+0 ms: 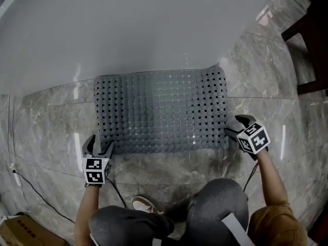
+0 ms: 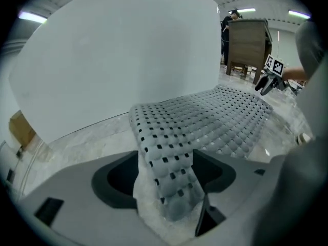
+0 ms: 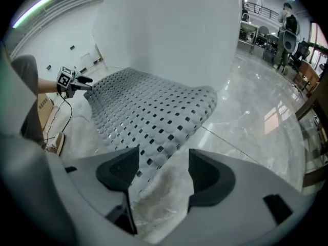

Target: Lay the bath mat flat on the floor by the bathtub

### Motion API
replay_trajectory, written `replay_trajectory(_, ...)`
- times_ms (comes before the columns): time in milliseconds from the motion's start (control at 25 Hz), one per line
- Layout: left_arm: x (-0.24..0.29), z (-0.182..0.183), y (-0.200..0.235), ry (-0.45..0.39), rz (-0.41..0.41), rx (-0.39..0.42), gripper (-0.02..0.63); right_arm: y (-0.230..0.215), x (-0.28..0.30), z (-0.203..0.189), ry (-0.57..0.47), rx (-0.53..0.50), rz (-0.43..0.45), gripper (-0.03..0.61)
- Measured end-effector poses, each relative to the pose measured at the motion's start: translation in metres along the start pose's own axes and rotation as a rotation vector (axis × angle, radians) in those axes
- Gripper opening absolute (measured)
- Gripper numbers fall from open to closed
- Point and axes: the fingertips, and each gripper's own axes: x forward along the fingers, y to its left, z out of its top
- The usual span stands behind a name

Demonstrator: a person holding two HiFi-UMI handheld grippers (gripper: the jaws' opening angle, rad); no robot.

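Grey bath mat [image 1: 161, 109] lies spread flat on the marble floor [image 1: 46, 122] against the bathtub [image 1: 128, 29], as the task wants; left gripper [image 2: 166, 173] stands open around its near corner, and right gripper [image 3: 164, 170] stands open beside the other corner.

The bath mat [image 1: 160, 111] is seen in grey rubbery plastic, knobbly, pierced and faintly shiny. The floor [image 1: 46, 117] is laid in veined grey stone, polished glossy. The bathtub [image 1: 133, 29] wall is finished smooth, glossy white. The far cabinet [image 2: 248, 45] is wooden.
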Motion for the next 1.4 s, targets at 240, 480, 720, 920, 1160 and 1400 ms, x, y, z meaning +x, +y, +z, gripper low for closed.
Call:
replay_trajectory(240,-0.01,0.012,0.01,-0.068,0.032,-0.004,0.321,0.001,-0.001,0.03,-0.13,0.032,-0.027,0.296)
replay_trajectory(480,-0.008,0.034,0.013,-0.152,0.088,-0.028,0.221,0.017,0.008,0.048,-0.191,0.039,-0.007,0.224)
replay_trajectory(720,0.0,0.05,0.012,-0.19,0.125,-0.032,0.016,0.012,0.009,0.059,-0.239,0.033,-0.081,0.012)
replay_trajectory(920,0.004,0.06,0.003,-0.219,0.116,-0.046,0.005,0.01,0.005,0.072,-0.302,0.039,-0.102,0.006)
replay_trajectory(1160,0.005,0.078,0.001,-0.245,0.093,-0.047,0.005,0.015,0.004,0.089,-0.357,0.037,-0.091,0.005)
replay_trajectory(1400,0.007,0.093,0.003,-0.278,0.101,-0.064,0.005,0.014,-0.002,0.107,-0.388,0.054,-0.085,0.005)
